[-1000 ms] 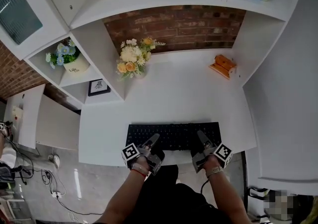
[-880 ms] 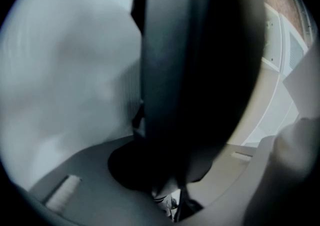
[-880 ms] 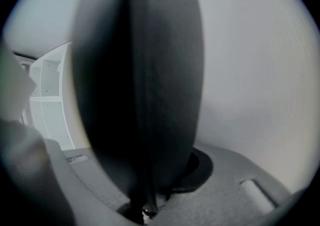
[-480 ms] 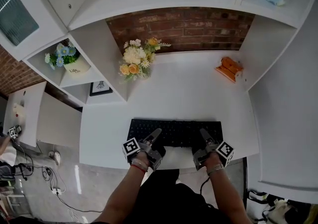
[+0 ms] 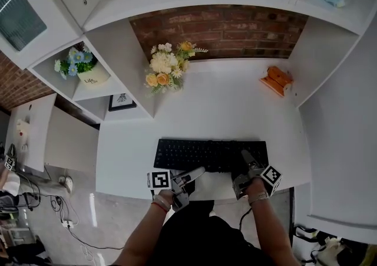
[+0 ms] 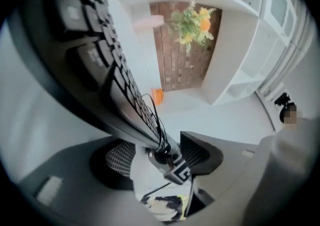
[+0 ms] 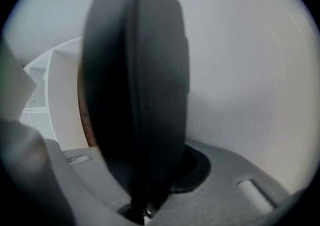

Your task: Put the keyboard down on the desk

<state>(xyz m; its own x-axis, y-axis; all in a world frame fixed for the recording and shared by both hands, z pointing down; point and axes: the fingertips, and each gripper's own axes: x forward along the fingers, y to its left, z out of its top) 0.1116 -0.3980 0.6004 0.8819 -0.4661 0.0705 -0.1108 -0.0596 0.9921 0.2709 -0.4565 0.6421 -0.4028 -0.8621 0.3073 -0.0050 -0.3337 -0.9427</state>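
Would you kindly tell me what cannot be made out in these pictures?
Right gripper view: the keyboard in the jaws is dark and blurred; no keys show.
Head view: the right gripper covers the keyboard's near corner, so contact with the desk is hidden.
Head view: the framed picture is too small to read.

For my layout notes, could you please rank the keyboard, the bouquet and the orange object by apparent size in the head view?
1. keyboard
2. bouquet
3. orange object
The differences look clear.
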